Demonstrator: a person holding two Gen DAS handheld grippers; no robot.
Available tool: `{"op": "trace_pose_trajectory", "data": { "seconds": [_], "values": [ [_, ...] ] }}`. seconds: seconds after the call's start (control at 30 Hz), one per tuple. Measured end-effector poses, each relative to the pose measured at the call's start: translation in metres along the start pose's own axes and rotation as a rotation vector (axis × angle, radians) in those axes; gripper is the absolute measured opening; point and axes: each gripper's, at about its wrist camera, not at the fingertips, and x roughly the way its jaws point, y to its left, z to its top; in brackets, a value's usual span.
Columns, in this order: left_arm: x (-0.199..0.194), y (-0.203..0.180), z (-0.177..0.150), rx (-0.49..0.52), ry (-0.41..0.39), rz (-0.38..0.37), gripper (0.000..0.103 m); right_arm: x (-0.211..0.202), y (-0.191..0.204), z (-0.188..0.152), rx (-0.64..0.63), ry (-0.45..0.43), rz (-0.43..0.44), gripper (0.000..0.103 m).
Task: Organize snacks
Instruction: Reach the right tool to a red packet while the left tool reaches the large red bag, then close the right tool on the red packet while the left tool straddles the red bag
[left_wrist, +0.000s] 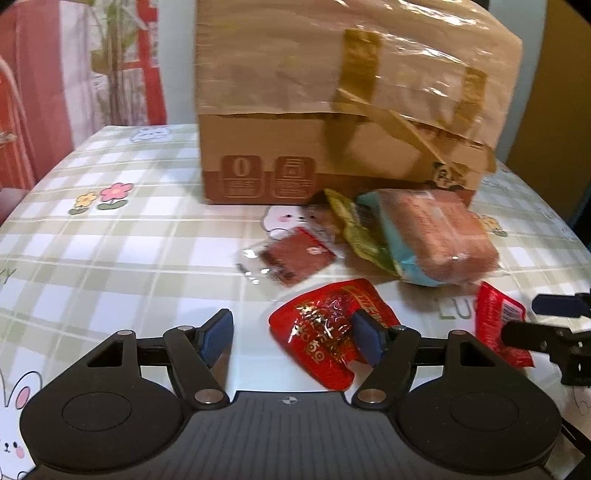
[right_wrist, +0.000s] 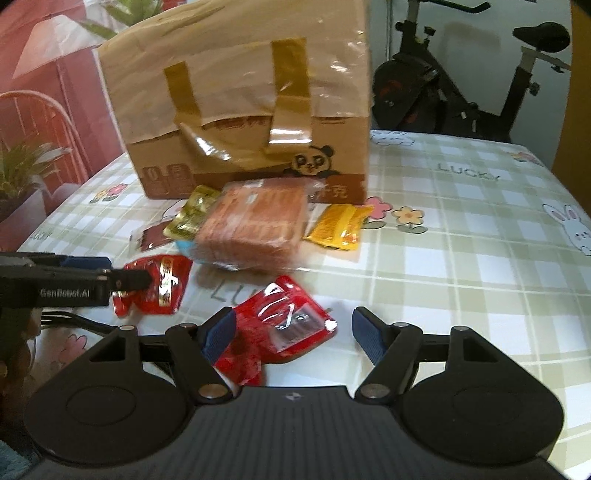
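Several snacks lie on the checked tablecloth (left_wrist: 110, 240) in front of a taped cardboard box (left_wrist: 332, 110) (right_wrist: 240, 110). My left gripper (left_wrist: 293, 339) (right_wrist: 110, 271) is open; a red packet with gold lettering (left_wrist: 317, 332) (right_wrist: 162, 284) lies partly between its fingers, against the right pad. My right gripper (right_wrist: 295, 334) (left_wrist: 539, 319) is open too. A second red packet (right_wrist: 284, 317) (left_wrist: 495, 325) lies between its fingers, close to the left pad and clear of the right one. Behind are a big pink pack in clear wrap (left_wrist: 439, 236) (right_wrist: 255, 229), a green-gold packet (left_wrist: 347, 225) (right_wrist: 192, 216) and a small dark red packet (left_wrist: 295, 254).
A yellow-orange packet (right_wrist: 340, 225) lies right of the pink pack. An exercise bike (right_wrist: 461, 81) stands beyond the table's far right edge. A red chair (right_wrist: 44, 122) and plants are at the left. Bare tablecloth (right_wrist: 480, 258) spreads to the right.
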Motion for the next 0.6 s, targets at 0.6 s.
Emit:
{"op": "trace_pose_trajectory", "data": {
  "seconds": [0.6],
  "values": [
    [-0.004,0.016,-0.003,-0.074,-0.023,0.036,0.074,0.005,0.016,0.001,0.027,0.112,0.079,0.073]
  ]
}}
